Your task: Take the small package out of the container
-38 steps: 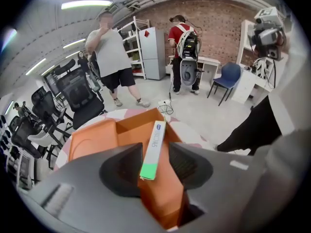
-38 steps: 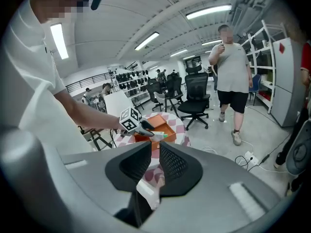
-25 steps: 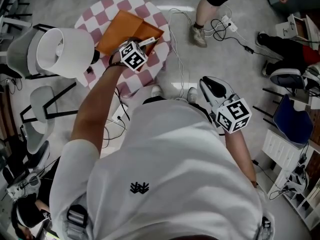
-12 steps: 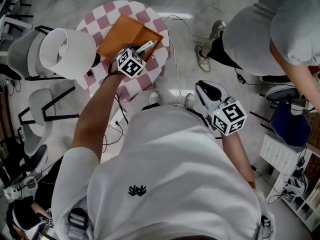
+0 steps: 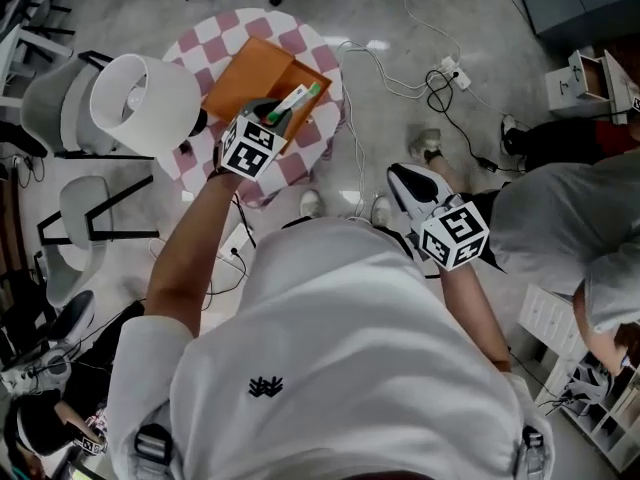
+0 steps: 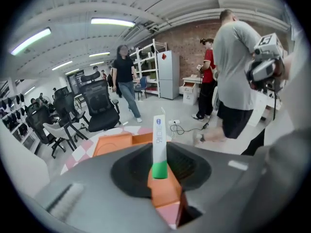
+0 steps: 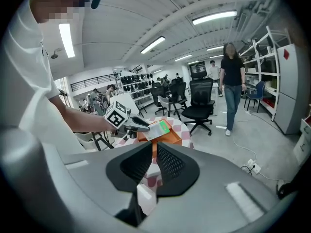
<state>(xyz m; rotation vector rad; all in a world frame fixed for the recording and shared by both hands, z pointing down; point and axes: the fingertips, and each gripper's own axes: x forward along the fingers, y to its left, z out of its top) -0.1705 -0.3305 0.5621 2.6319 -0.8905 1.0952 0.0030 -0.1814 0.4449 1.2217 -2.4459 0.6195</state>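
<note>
An orange open box point(image 5: 250, 73) sits on the round pink-and-white checkered table point(image 5: 300, 163). My left gripper point(image 5: 274, 116) is shut on the small white package with a green end point(image 5: 295, 100) and holds it above the box's near edge. In the left gripper view the package point(image 6: 159, 147) stands upright between the pads, with the box point(image 6: 116, 142) below. The right gripper view shows the package point(image 7: 158, 128) tilted above the box point(image 7: 167, 140). My right gripper point(image 5: 412, 182) hangs off the table over the floor, jaws together with nothing in them.
A white lampshade point(image 5: 145, 103) stands at the table's left edge. Grey chairs point(image 5: 60, 108) are further left. Cables and a power strip point(image 5: 445, 73) lie on the floor to the right. A person in grey point(image 5: 560, 228) bends at the right.
My left gripper has drawn the package up and slightly back from the box. The person in grey moved from upper right to the right edge. My right gripper stayed about where it was.
</note>
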